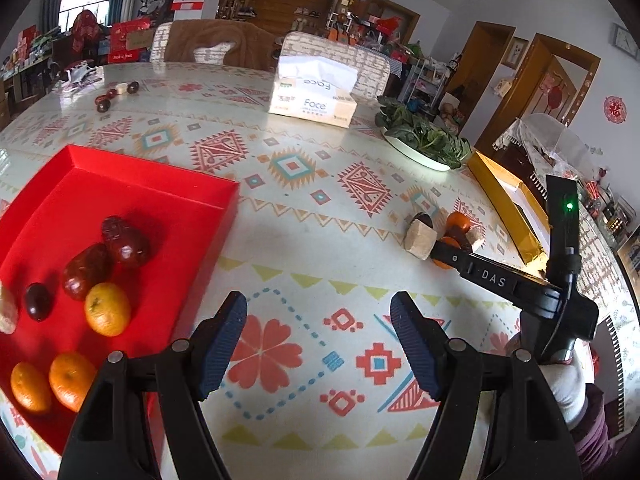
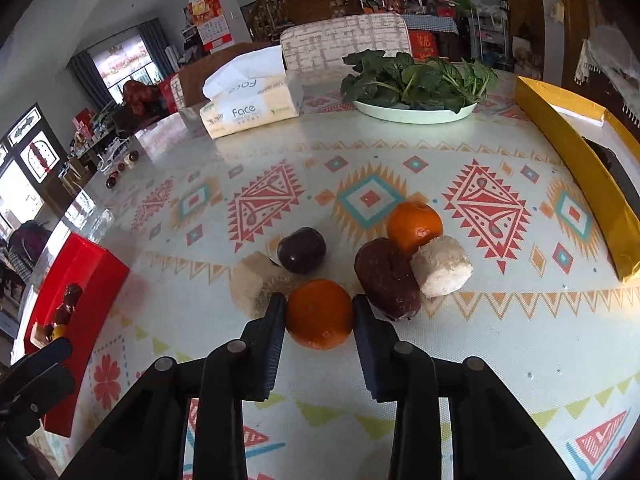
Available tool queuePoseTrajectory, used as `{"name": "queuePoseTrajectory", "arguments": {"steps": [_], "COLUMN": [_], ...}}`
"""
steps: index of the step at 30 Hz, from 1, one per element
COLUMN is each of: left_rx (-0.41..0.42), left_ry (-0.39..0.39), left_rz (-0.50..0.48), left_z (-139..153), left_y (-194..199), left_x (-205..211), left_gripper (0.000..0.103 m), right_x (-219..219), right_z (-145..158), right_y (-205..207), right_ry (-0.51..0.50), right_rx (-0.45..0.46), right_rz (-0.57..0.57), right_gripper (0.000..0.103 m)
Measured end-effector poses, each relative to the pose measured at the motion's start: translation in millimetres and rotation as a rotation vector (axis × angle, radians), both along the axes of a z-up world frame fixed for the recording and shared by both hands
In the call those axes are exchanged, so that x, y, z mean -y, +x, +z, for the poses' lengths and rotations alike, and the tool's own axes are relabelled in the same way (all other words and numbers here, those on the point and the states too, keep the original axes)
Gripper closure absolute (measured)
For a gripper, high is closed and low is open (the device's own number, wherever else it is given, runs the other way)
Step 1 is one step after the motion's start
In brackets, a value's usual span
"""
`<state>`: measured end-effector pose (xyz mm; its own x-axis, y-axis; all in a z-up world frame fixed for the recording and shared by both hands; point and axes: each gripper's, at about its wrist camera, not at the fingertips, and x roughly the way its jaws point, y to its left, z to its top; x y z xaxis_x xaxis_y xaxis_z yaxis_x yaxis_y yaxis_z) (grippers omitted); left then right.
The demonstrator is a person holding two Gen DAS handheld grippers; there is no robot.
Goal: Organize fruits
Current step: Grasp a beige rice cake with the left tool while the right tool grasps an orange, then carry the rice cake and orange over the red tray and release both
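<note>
Right hand-held gripper (image 2: 319, 312) pinches a round orange mandarin (image 2: 319, 316) on the patterned surface (image 2: 520, 340), just beside a wrinkled dark-red date (image 2: 386, 276). Left hand-held gripper (image 1: 318, 340) spread, empty. Best lifted straight up, clear of the date, then carried to the red tray (image 1: 160, 200).

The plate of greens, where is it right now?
The plate of greens sits at the table's far side in the right wrist view, between the tissue box on its left and the gold box on its right.

Red tray (image 1: 120, 184) cut by frame edge, gold box (image 2: 576, 152) interior mostly hidden
</note>
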<state>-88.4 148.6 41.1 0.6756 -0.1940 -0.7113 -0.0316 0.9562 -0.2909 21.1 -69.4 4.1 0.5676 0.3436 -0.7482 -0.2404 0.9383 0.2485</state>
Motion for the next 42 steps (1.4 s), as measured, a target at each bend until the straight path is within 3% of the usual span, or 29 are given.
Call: {"name": "queuePoseTrajectory", "arguments": {"steps": [6,14,19,21,25,31,36,42], "left_rx": [-0.003,-0.016,-0.04,-0.066,-0.055,-0.008,0.045,0.079], "left_ry": [-0.005,0.019,0.081,0.097,0.108,0.037,-0.029,0.031], "left_rz": [-0.059,-0.203,-0.233,-0.238,-0.237,-0.184,-0.084,0.107], "left_z": [1,-15,-26,-32,-32,-12,14,39], "left_y": [26,83,112,120,117,93,55,10], "left_x": [23,83,108,112,112,83,21,-81], "left_gripper": [0.029,0.03,0.05,0.077,0.079,0.079,0.079,0.079], "right_x": [22,58,58,56,54,47,29,-16], "right_z": [9,24,21,21,21,20,25,42], "right_y": [-7,-12,-10,-9,-8,-10,-19,-41], "right_ry": [0.097,0.19,0.197,0.196,0.194,0.18,0.149,0.172], "right_rx": [0.012,0.045,0.029,0.03,0.033,0.05,0.091,0.092], "right_rz": [-0.032,-0.104,-0.093,-0.083,-0.073,-0.056,-0.017,0.093], "right_gripper": [0.067,0.067,0.067,0.067,0.067,0.067,0.067,0.067]}}
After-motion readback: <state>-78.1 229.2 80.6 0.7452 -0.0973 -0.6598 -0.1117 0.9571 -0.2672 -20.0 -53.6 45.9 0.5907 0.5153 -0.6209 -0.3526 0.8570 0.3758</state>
